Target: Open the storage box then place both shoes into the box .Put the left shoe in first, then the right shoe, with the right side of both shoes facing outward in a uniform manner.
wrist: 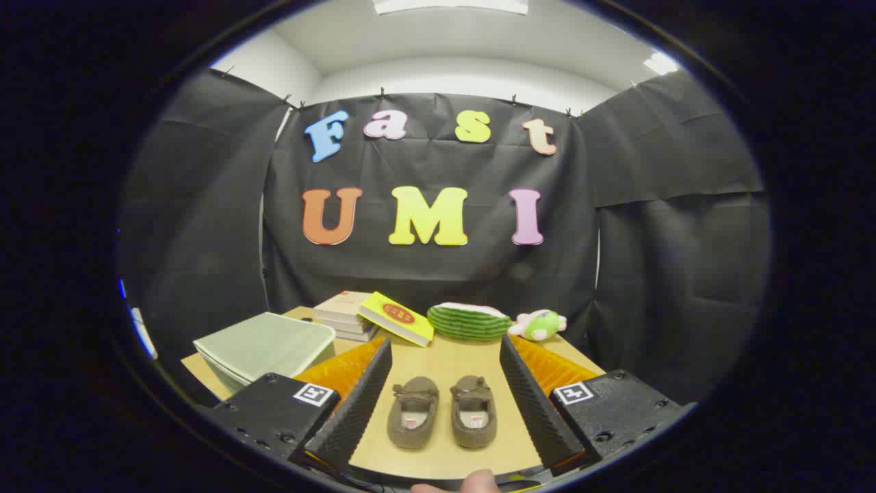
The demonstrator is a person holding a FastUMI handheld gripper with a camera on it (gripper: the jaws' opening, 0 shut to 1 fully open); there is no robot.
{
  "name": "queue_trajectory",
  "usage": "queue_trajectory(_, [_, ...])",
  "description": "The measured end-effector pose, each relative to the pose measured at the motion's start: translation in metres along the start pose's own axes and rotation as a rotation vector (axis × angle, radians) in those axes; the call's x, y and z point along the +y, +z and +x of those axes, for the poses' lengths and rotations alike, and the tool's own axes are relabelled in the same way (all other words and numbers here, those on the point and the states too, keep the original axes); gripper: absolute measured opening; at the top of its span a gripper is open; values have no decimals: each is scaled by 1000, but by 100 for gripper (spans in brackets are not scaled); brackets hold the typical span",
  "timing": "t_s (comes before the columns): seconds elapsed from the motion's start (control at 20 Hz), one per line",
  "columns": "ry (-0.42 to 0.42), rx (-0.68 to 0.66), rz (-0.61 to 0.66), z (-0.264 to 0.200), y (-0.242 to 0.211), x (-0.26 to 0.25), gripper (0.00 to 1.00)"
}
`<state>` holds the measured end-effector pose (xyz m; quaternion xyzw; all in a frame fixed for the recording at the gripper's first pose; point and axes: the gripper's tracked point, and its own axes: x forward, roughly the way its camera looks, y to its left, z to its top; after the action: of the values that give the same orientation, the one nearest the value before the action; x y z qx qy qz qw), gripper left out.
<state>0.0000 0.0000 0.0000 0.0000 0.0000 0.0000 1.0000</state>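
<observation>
Two brown slipper shoes lie side by side on the wooden table (445,356), toes pointing away from me: the left shoe (413,413) and the right shoe (473,411). Both rest between my gripper's (443,352) spread fingers, which stand open and touch neither. A pale green storage box (267,347) with its lid shut sits on the table to the left, beyond the left finger (359,400).
At the back of the table are a stack of books (349,313) with a yellow book (397,318) leaning on it, a watermelon-shaped cushion (469,321) and a small green-and-pink plush toy (540,324). A fingertip (479,481) shows just behind the gripper.
</observation>
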Motion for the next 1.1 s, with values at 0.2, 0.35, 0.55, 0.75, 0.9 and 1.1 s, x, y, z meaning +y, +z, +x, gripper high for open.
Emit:
queue_trajectory(0.2, [-4,-2,11,2,0,-1,100])
queue_trajectory(0.35, [3,5,36,4,-1,-1,100])
queue_trajectory(0.55, [24,7,64,5,-1,4,100])
queue_trajectory(0.75, [28,9,69,8,-3,6,100])
queue_trajectory(0.9, [51,23,77,8,-8,13,100])
queue_trajectory(1.1, [63,34,84,9,-12,15,100])
